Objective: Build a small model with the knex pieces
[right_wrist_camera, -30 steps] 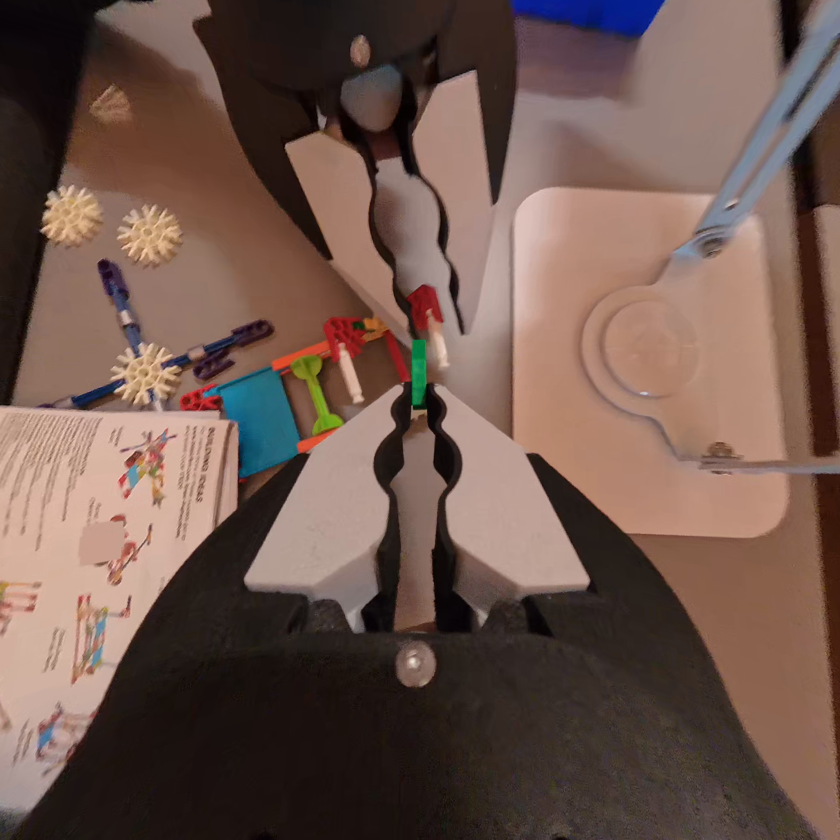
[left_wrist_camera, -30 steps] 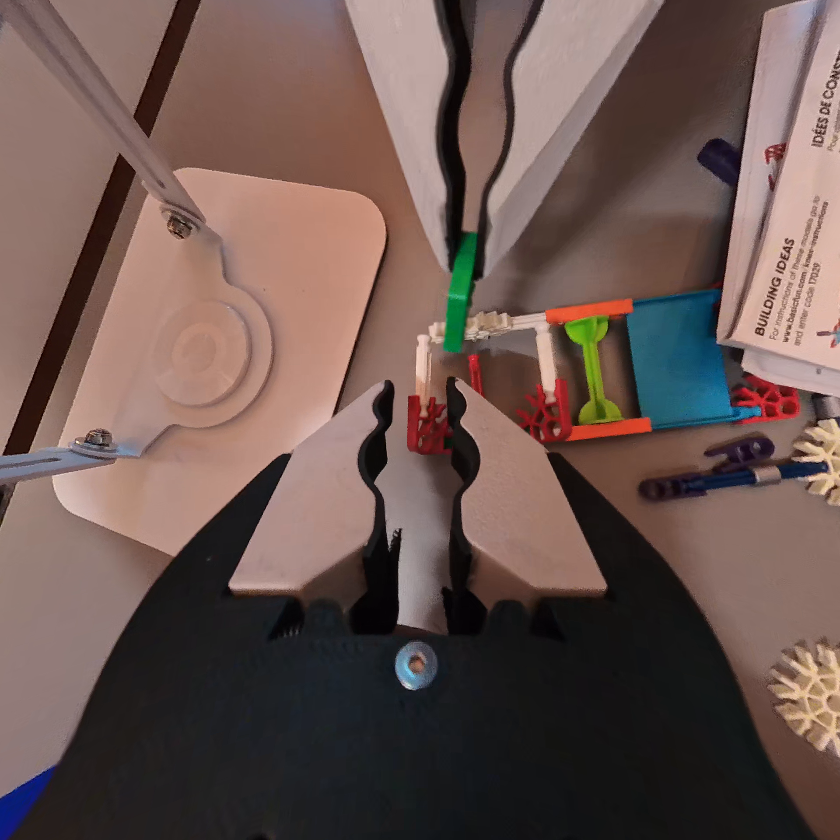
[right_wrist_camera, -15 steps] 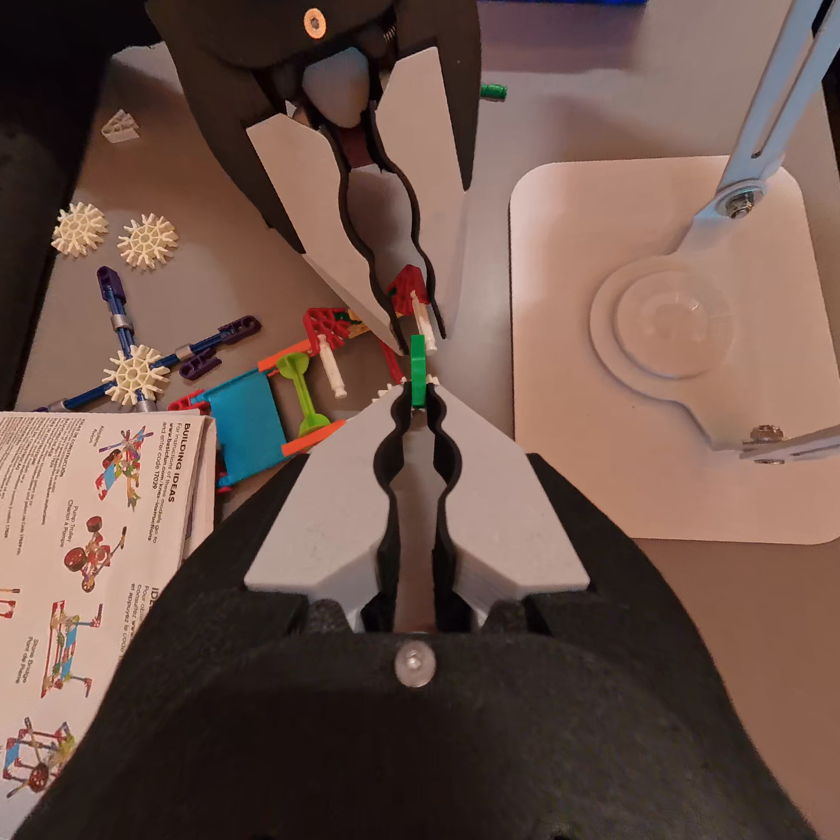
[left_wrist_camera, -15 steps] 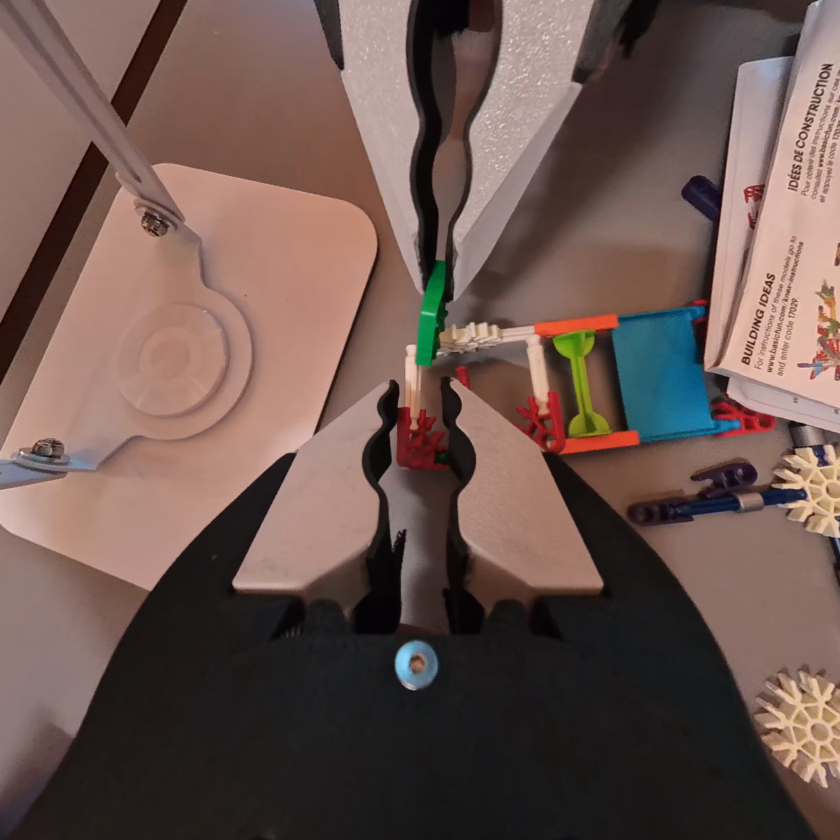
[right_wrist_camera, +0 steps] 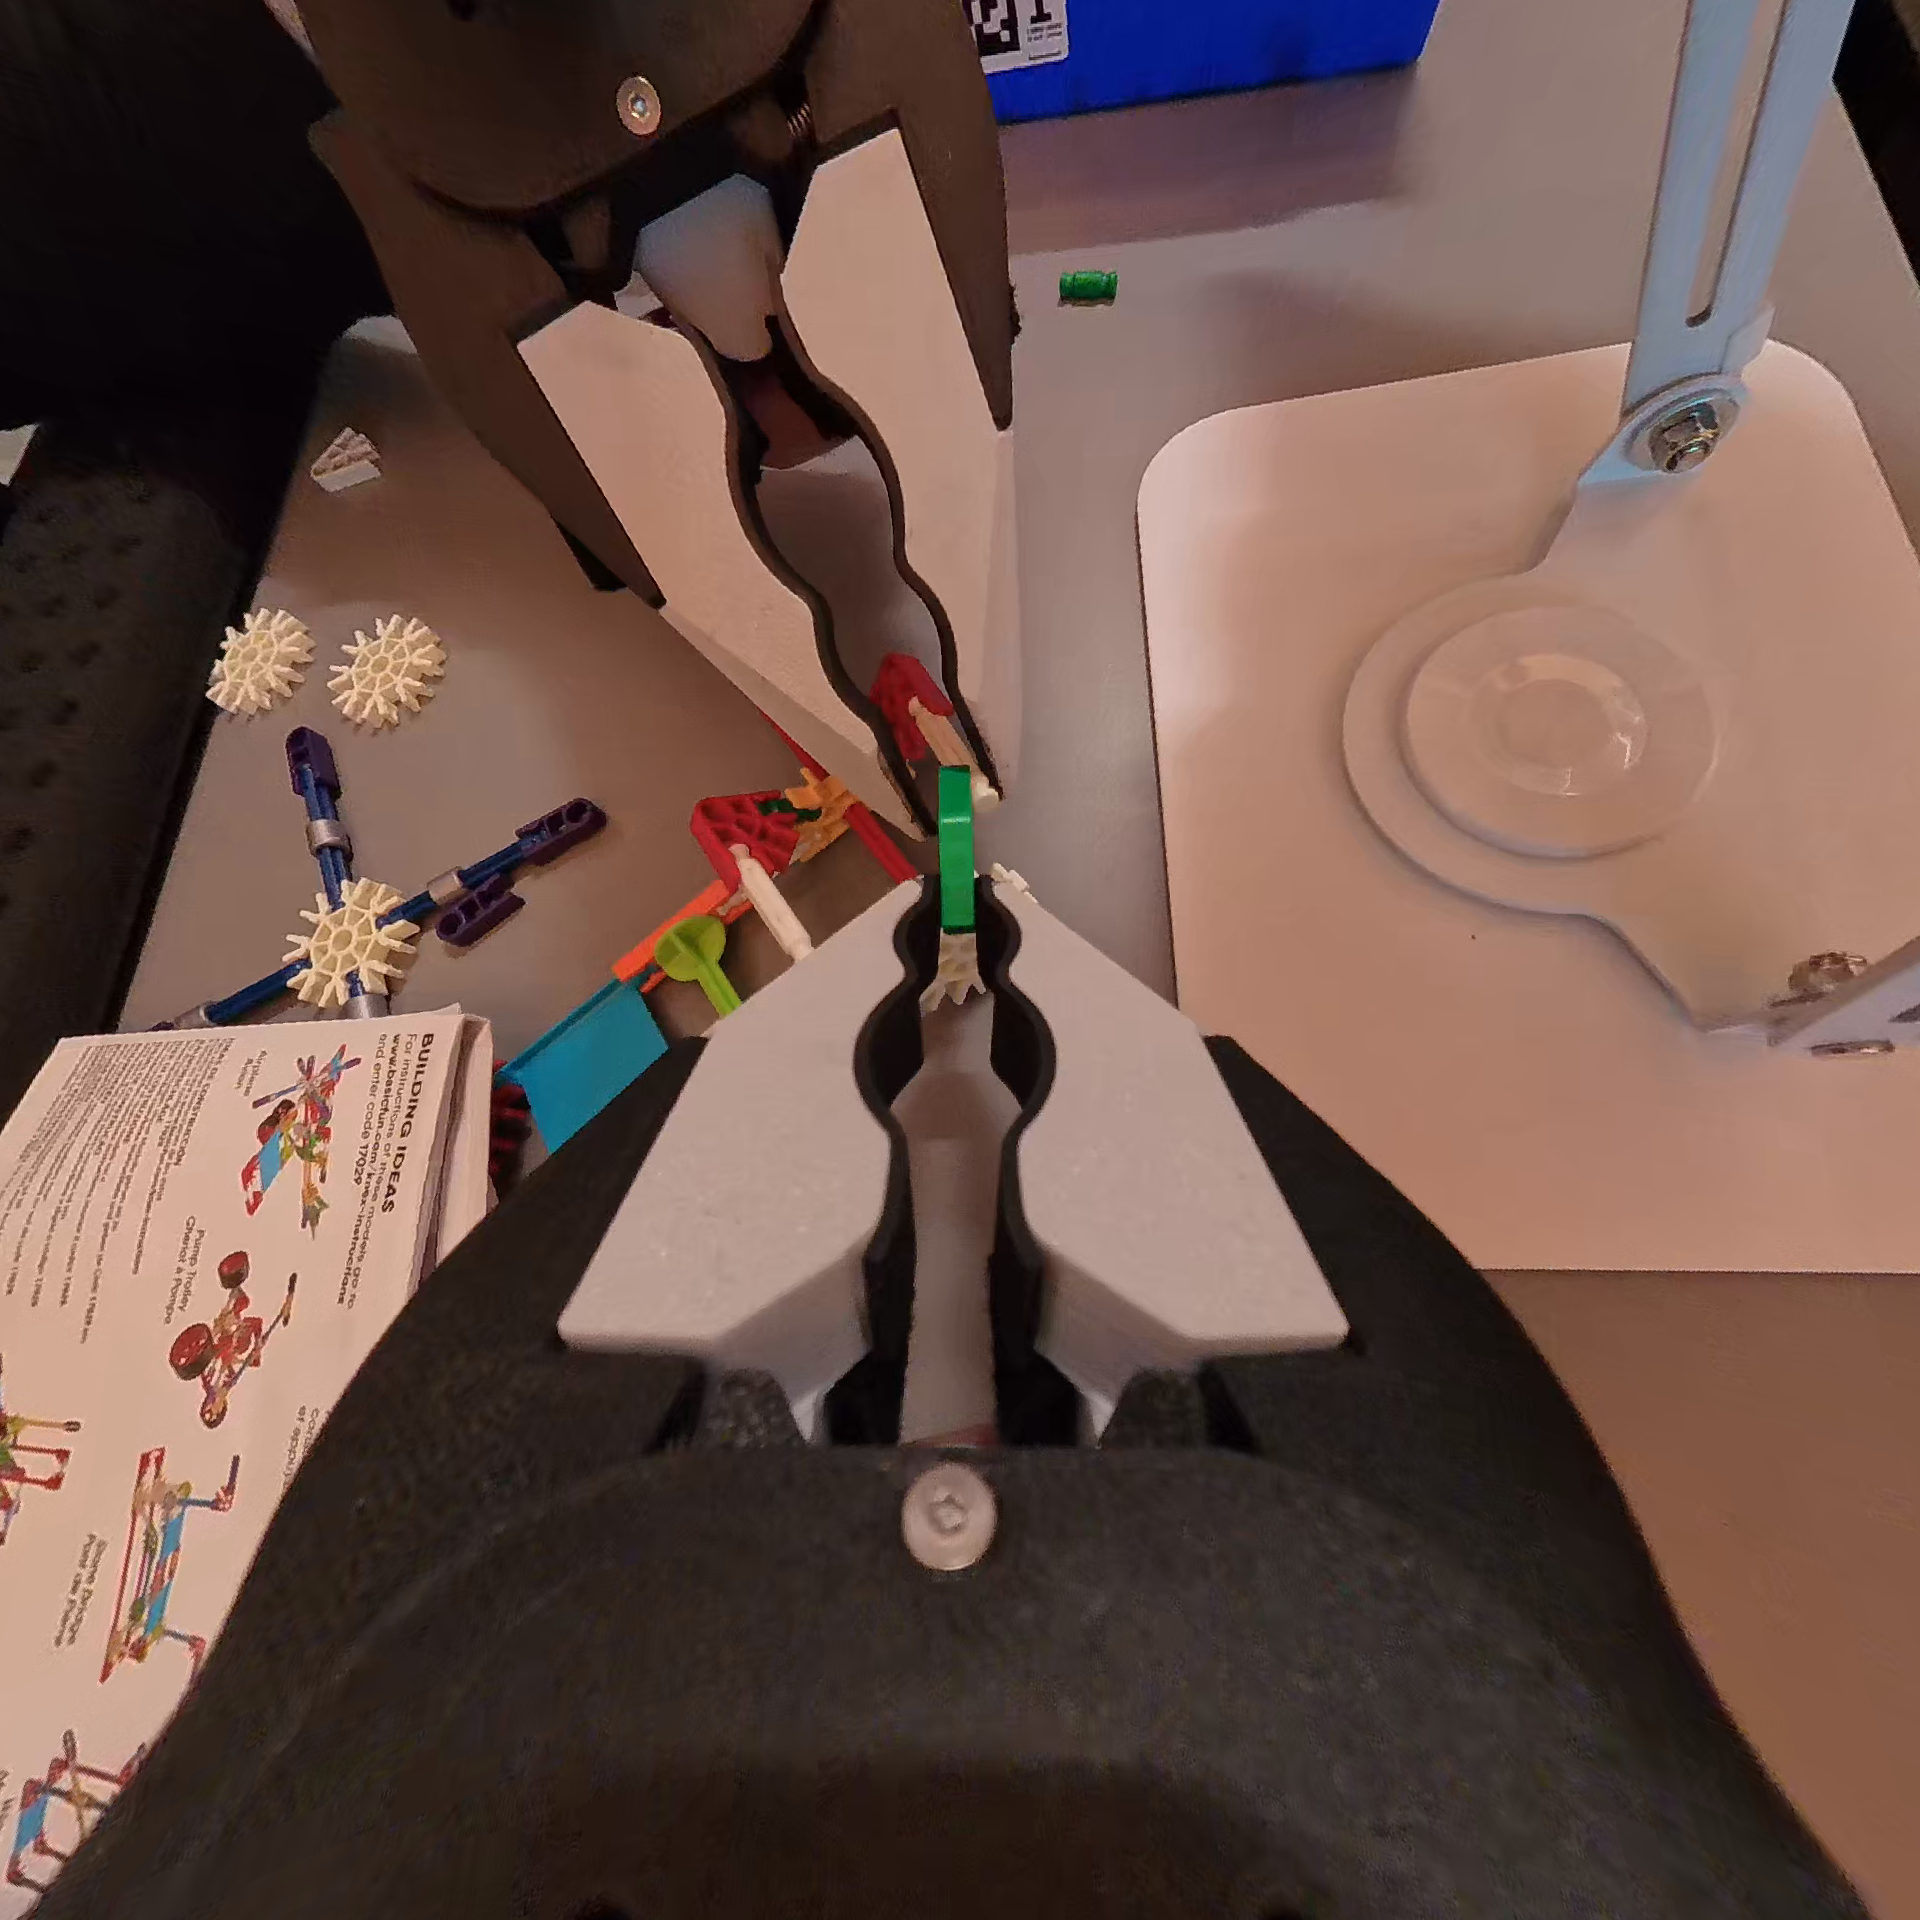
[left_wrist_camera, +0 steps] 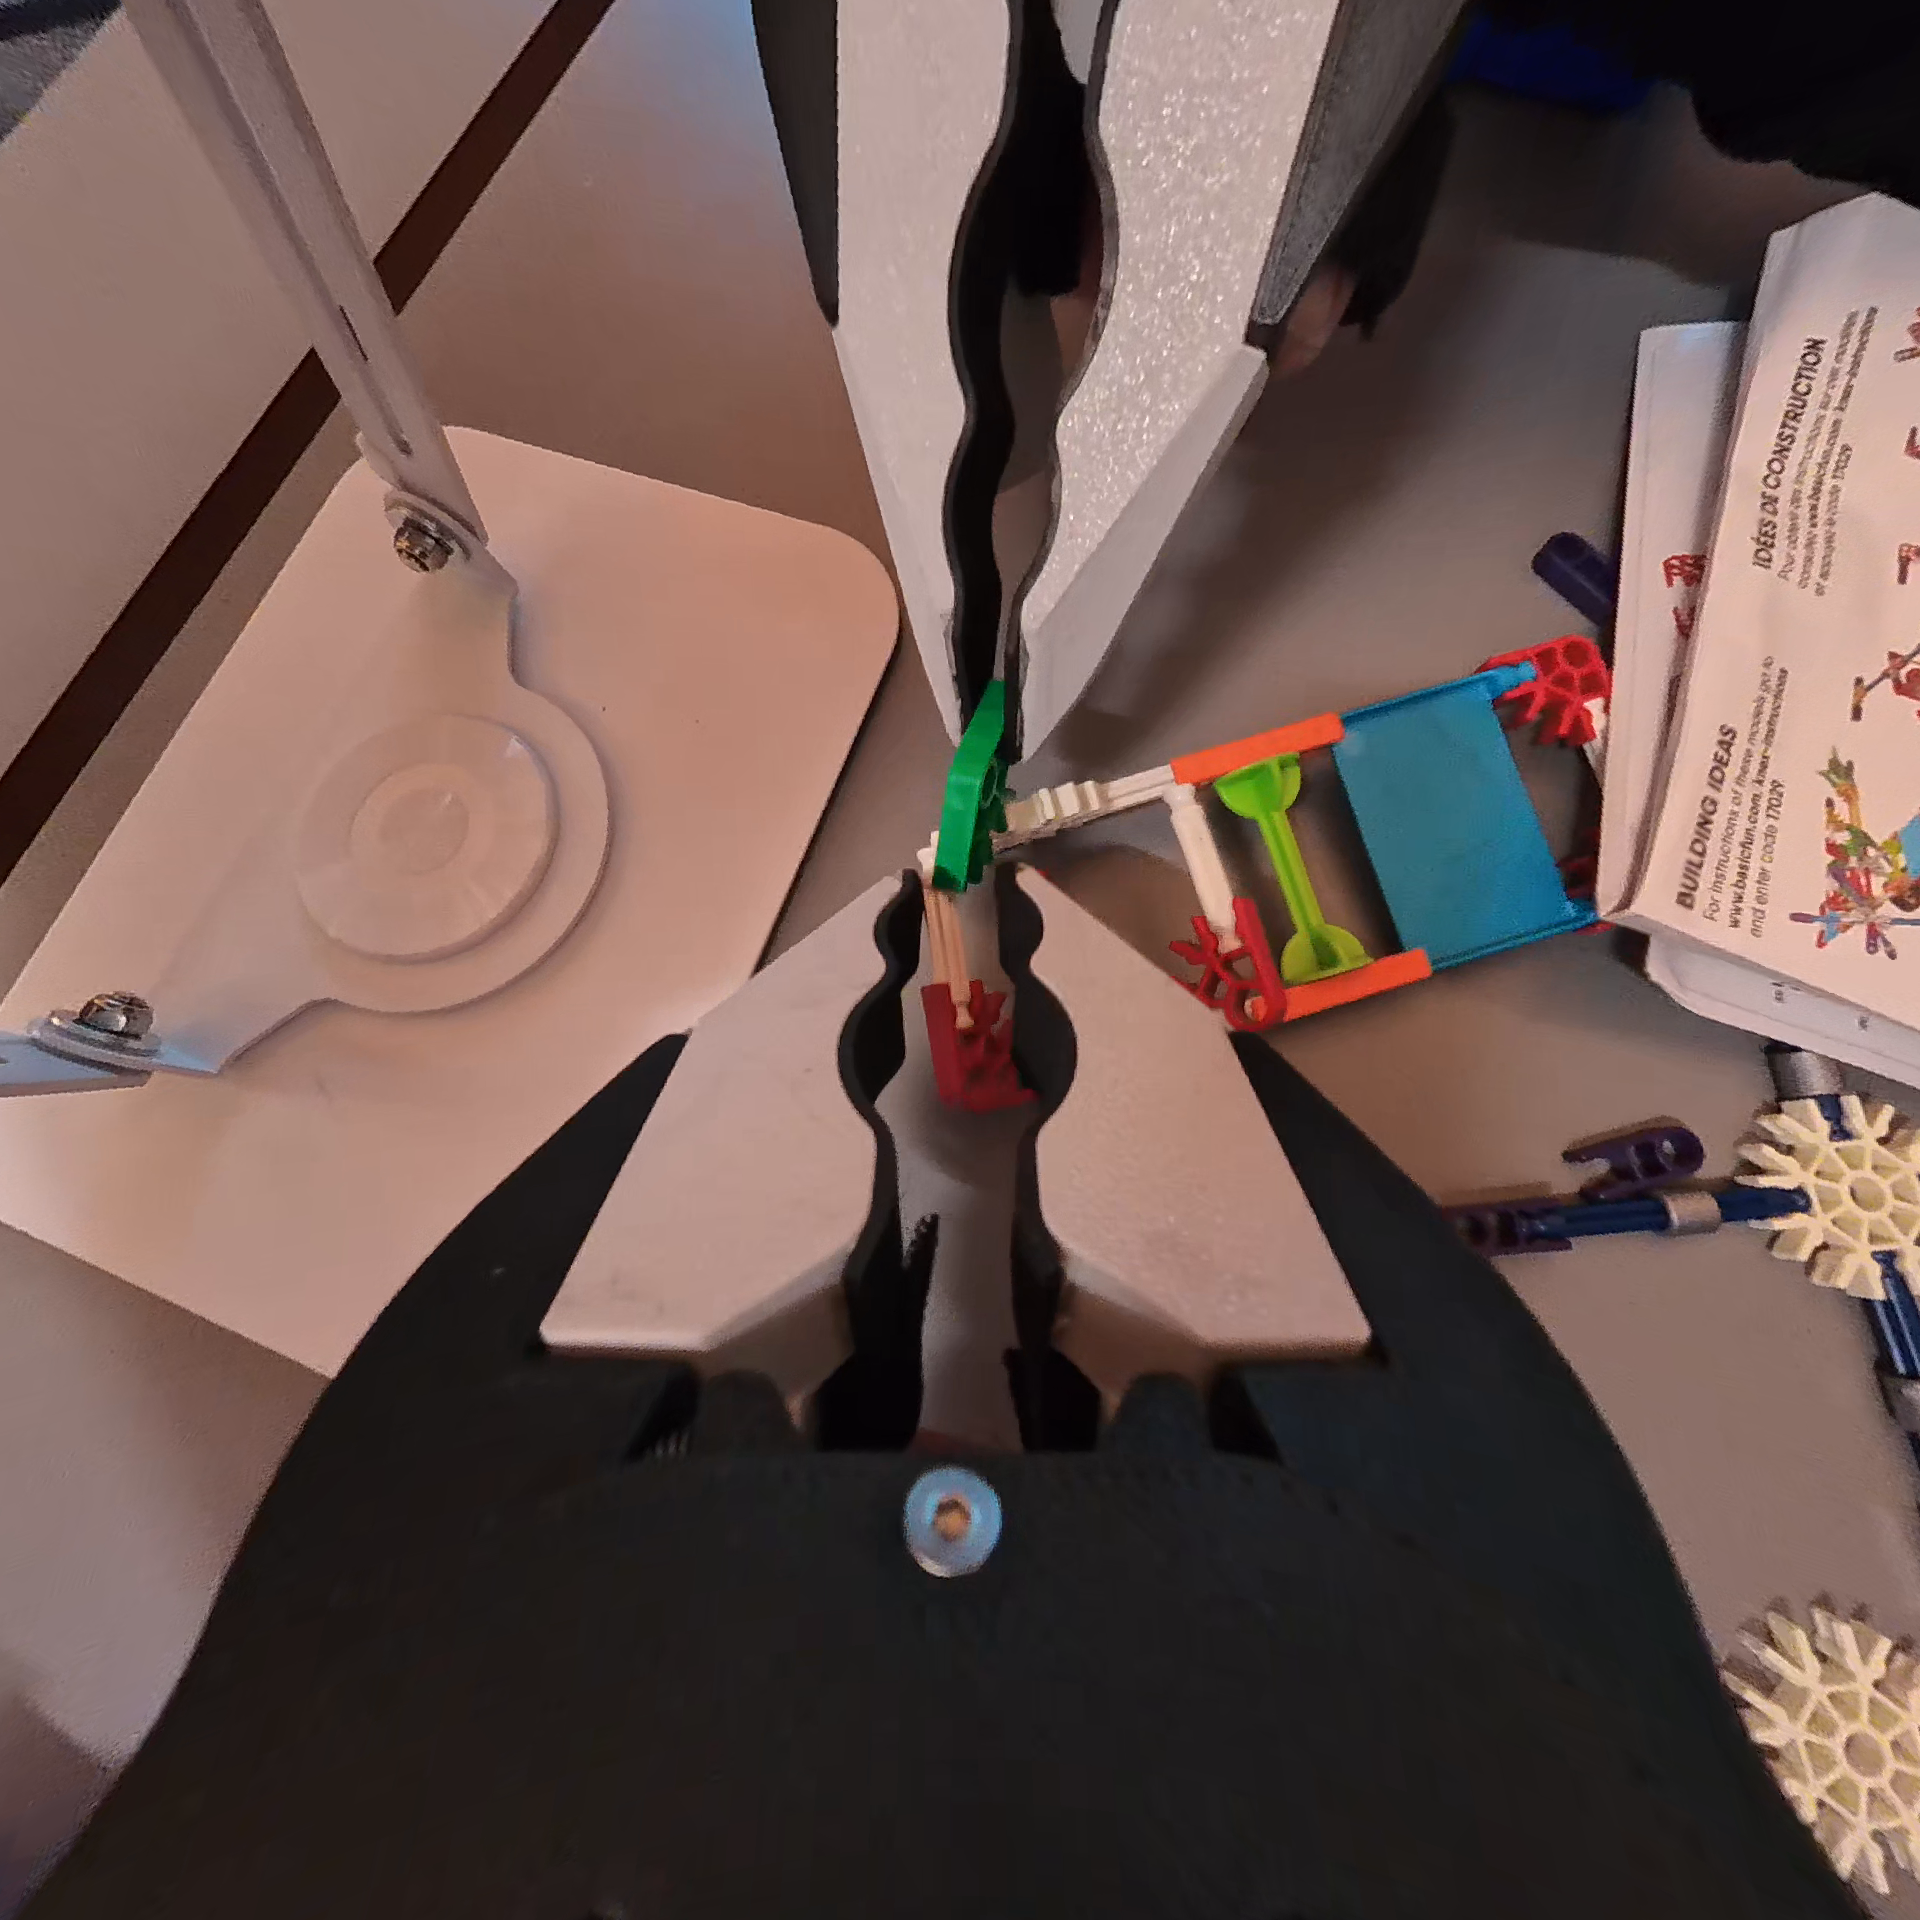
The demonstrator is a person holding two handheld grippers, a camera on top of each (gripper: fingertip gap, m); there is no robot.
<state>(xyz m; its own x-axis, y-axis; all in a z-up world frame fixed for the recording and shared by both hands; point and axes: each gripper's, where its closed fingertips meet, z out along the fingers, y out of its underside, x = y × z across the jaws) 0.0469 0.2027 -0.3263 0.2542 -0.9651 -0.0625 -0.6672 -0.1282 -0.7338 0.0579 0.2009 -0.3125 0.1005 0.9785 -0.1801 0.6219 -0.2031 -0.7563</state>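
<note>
My left gripper (left_wrist_camera: 961, 883) is shut on a red connector (left_wrist_camera: 977, 1049) that sits deep between its fingers. A white rod (left_wrist_camera: 943, 935) runs from it to a green connector (left_wrist_camera: 971, 800). My right gripper (right_wrist_camera: 958, 888) is shut on that green connector (right_wrist_camera: 956, 862) and meets the left gripper tip to tip. It enters the left wrist view from the top (left_wrist_camera: 992, 727). The left gripper (right_wrist_camera: 951, 805) shows at the top of the right wrist view. Both pieces join a toy frame with a blue panel (left_wrist_camera: 1455, 831), orange rods and a lime rod (left_wrist_camera: 1294, 873).
A white stand base (left_wrist_camera: 416, 831) with metal arms lies beside the grippers; it also shows in the right wrist view (right_wrist_camera: 1507, 831). An instruction booklet (left_wrist_camera: 1766, 675), white snowflake connectors (left_wrist_camera: 1839, 1195), blue rods (left_wrist_camera: 1621, 1216), a small green piece (right_wrist_camera: 1088, 286) and a blue box (right_wrist_camera: 1195, 52) lie around. Only a small space, under 4 cm, lies between the two pairs of fingers. Left tips and right tips are each some 20 cm from the small green piece (right_wrist_camera: 1088, 286).
The left gripper has slid forward, so the red connector now sits deeper between its fingers. The right gripper with the green connector has closed in on the left gripper's tips.
</note>
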